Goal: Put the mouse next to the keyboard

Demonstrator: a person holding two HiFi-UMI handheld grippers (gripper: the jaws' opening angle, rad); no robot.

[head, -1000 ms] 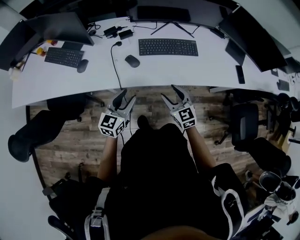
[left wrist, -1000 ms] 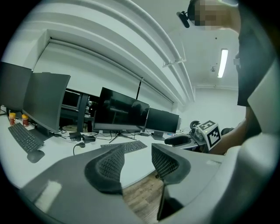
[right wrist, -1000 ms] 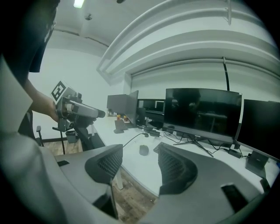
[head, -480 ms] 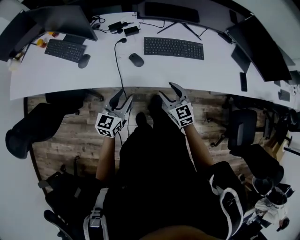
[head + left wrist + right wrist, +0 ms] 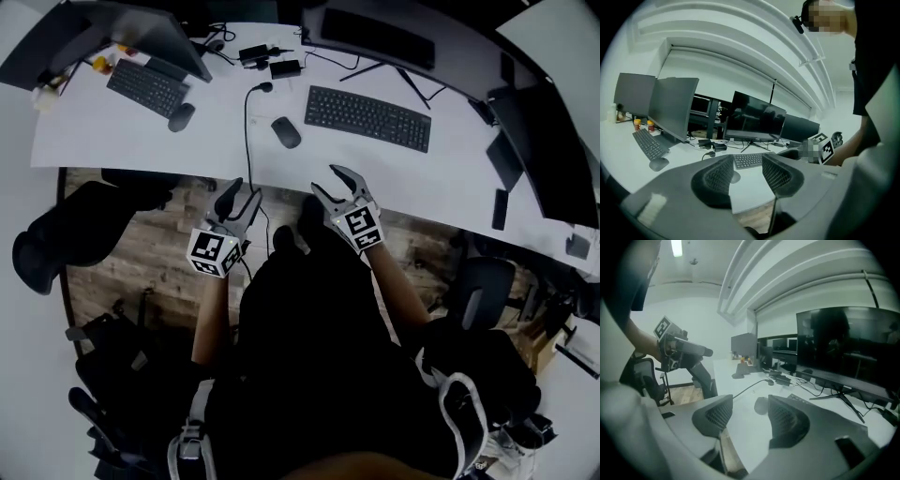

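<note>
A dark mouse (image 5: 286, 132) lies on the white desk (image 5: 141, 141), left of a black keyboard (image 5: 368, 117) and apart from it. In the right gripper view the mouse (image 5: 761, 405) shows between the jaws but far ahead, with the keyboard's corner (image 5: 797, 398) to its right. My right gripper (image 5: 331, 184) hovers at the desk's front edge; its jaws are closing with nothing between them. My left gripper (image 5: 240, 198) is open and empty over the floor just short of the desk. In the left gripper view the keyboard (image 5: 748, 161) sits beyond the jaws.
A second keyboard (image 5: 147, 86) and mouse (image 5: 181, 116) lie at the desk's far left. A black cable (image 5: 247, 131) runs beside the mouse to the front edge. Monitors (image 5: 370, 33) line the back. A phone (image 5: 498, 208) lies at the right. Office chairs (image 5: 70, 230) stand on the wooden floor.
The person has stepped toward the desk; both grippers have come from over the floor up to its front edge. The right jaws have narrowed slightly.
</note>
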